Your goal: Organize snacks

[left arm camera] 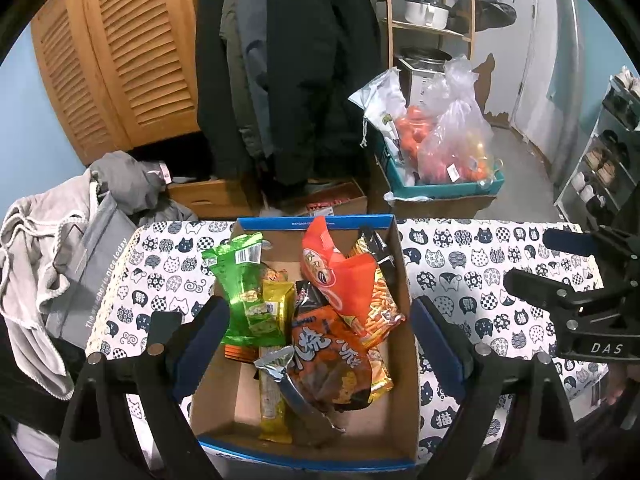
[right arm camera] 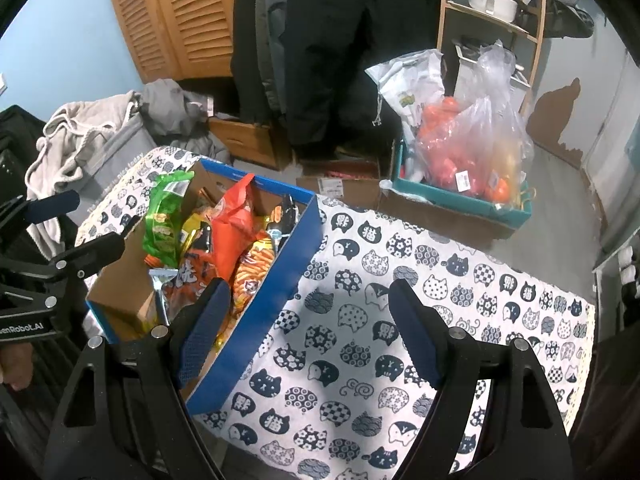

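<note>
Cardboard box (left arm camera: 402, 280) with a blue rim sits mid-frame in the left wrist view on a cat-print cloth (left arm camera: 472, 272), and it holds the snacks: a green bag (left arm camera: 244, 296) at its left, a yellow pack (left arm camera: 276, 308) beside that, an orange bag (left arm camera: 340, 276) upright toward the back, a stick-snack bag (left arm camera: 380, 304) at the right, and a dark orange bag (left arm camera: 328, 356) lying in front. The left gripper (left arm camera: 320, 328) is spread wide above the box, its pads either side of the pile, gripping nothing. In the right wrist view the right gripper (right arm camera: 308, 328) is likewise released over bare cloth at lower centre, the box (right arm camera: 256, 308) at its left. A teal crate (right arm camera: 460, 196) with plastic bags stands in the upper right.
</note>
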{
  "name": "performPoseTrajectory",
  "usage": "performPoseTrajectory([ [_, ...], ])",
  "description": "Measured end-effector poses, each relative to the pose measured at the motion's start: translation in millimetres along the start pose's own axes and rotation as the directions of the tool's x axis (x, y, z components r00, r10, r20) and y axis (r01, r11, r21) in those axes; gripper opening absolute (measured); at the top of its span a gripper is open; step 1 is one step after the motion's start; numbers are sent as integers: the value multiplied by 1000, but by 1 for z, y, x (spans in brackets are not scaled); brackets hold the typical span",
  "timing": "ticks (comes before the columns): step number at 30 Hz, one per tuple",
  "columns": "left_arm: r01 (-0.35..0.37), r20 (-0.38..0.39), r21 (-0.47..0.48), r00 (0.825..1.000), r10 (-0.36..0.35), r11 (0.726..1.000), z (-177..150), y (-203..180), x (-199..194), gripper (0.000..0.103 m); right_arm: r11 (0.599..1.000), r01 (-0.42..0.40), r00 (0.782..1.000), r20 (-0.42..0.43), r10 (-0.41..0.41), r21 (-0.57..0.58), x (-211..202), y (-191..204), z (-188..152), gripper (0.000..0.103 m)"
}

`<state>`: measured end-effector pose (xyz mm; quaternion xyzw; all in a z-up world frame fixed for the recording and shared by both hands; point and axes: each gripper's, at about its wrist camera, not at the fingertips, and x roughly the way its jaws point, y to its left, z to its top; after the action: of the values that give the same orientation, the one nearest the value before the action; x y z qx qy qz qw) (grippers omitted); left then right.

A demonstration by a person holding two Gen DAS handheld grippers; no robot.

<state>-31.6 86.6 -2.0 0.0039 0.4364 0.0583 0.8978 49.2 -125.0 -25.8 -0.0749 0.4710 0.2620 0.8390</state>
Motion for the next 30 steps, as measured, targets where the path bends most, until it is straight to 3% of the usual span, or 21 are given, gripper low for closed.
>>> performPoseTrajectory([
  [21, -9, -6, -9, 1000, 9, 1000, -2, 5, 3, 93, 1000, 2, 1000, 7, -2, -2, -2, 0, 0, 81],
  [30, -7, -50, -1, 999, 7, 1000, -4, 1, 6, 93, 1000, 3, 1000, 6, -3, -1, -2, 0, 0, 81],
])
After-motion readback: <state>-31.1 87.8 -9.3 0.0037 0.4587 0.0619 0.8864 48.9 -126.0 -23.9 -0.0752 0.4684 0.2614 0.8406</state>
